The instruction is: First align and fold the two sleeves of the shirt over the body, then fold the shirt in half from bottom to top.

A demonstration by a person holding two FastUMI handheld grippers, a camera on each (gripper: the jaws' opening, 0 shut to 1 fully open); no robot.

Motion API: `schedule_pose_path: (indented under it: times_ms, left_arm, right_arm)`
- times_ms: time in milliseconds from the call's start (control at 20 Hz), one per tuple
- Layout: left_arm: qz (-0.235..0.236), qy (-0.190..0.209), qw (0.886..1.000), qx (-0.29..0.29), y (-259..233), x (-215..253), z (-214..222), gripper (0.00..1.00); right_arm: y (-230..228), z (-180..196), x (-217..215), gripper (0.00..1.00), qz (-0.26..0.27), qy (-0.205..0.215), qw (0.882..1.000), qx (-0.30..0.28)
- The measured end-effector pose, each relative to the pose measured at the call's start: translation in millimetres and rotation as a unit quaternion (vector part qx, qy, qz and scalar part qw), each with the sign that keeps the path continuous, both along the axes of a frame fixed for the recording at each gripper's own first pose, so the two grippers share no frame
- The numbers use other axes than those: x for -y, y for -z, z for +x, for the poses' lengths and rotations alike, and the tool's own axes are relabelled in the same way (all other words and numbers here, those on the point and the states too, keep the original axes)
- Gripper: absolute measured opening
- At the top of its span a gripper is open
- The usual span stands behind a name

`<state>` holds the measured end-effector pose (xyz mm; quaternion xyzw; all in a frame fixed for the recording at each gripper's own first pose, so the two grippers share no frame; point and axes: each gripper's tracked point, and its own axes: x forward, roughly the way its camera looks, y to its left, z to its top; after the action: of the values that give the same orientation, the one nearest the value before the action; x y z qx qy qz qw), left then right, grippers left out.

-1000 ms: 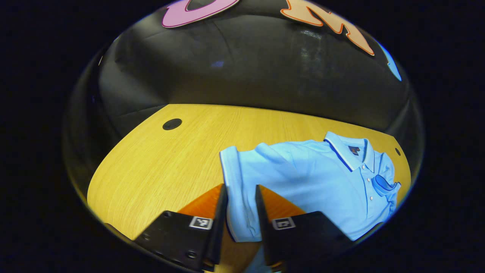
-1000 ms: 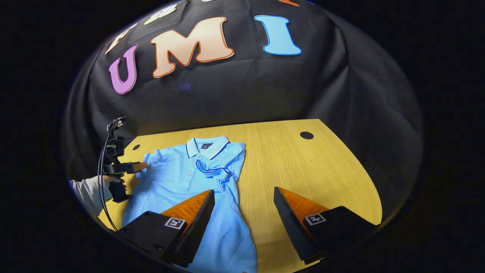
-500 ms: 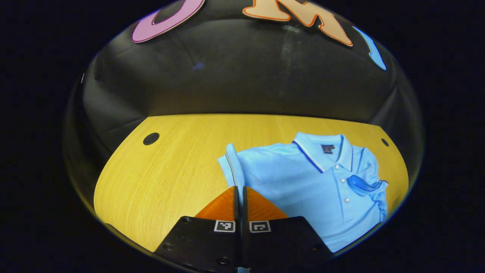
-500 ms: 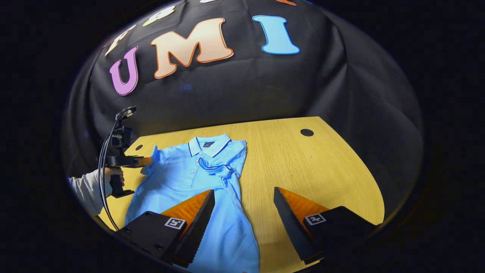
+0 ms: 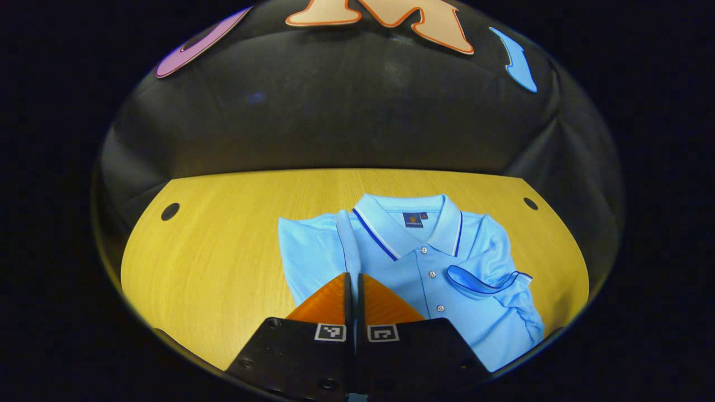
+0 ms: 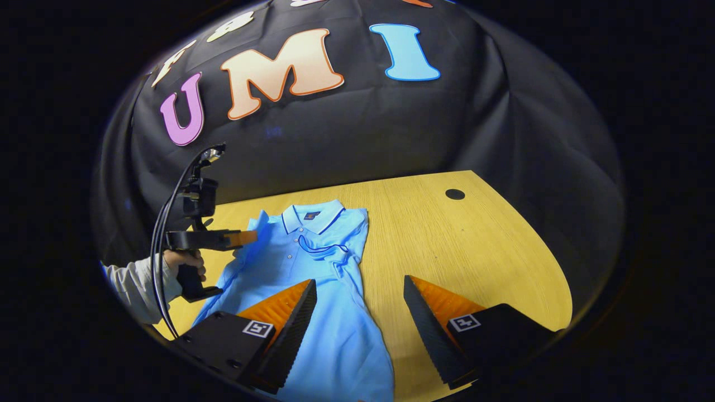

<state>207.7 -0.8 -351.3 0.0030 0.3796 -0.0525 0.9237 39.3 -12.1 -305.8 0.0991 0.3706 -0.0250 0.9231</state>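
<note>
A light blue polo shirt (image 5: 424, 279) with a dark-trimmed collar lies face up on the wooden table (image 5: 223, 251). My left gripper (image 5: 352, 276) is shut on the edge of the shirt's left sleeve (image 5: 346, 240), which stands up as a thin fold over the shoulder. The other sleeve (image 5: 486, 282) lies folded over the chest. In the right gripper view the shirt (image 6: 313, 279) stretches toward me, and the left gripper (image 6: 248, 237), held by a hand, lifts the sleeve (image 6: 258, 226) at the shirt's left side. My right gripper (image 6: 360, 296) hovers open above the shirt's lower right edge, holding nothing.
The table has round cable holes (image 5: 170, 211) (image 5: 530, 203) (image 6: 454, 194) near its far corners. Bare wood (image 6: 463, 251) lies right of the shirt. The black cloth wall rises close behind the table's far edge.
The left gripper shut on the sleeve, lifted it and carried it toward the shirt's middle. The right gripper has stayed open in nearly the same place.
</note>
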Motion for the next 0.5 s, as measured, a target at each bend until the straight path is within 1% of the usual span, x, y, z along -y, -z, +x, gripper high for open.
schedule_pose_path:
  times_ms: [100,200,250,300,350,400,450,500]
  left_arm:
    - [0.002,0.004,1.0,-0.006,8,-1,0,0.01]
    - [-0.031,0.016,0.999,-0.003,0,7,-6,0.05]
    - [-0.046,0.016,0.999,0.006,-4,10,-7,0.17]
    - [-0.048,0.012,0.999,0.021,-15,8,-10,0.44]
    - [-0.04,0.004,0.998,0.038,-26,1,-15,0.71]
    - [-0.037,0.001,0.998,0.052,-41,-2,-24,0.99]
    - [-0.032,-0.005,0.997,0.065,-53,-5,-36,0.98]
    - [-0.036,-0.006,0.997,0.072,-65,-6,-50,0.94]
  right_arm:
    - [2,-1,-4,0.98,-0.003,0.001,1.0,-0.005]
    - [-2,-3,-6,0.98,-0.01,0.003,1.0,0.002]
    - [-6,-2,-9,0.98,-0.012,0.002,1.0,0.014]
    - [-12,-3,-11,0.98,-0.016,0.002,1.0,0.022]
    - [-17,-6,-15,0.98,-0.013,-0.003,0.999,0.031]
    - [-21,-11,-20,0.93,-0.01,-0.011,0.999,0.04]
    - [-22,-16,-23,0.98,-0.011,-0.022,0.999,0.043]
    - [-23,-23,-24,0.98,-0.015,-0.029,0.999,0.043]
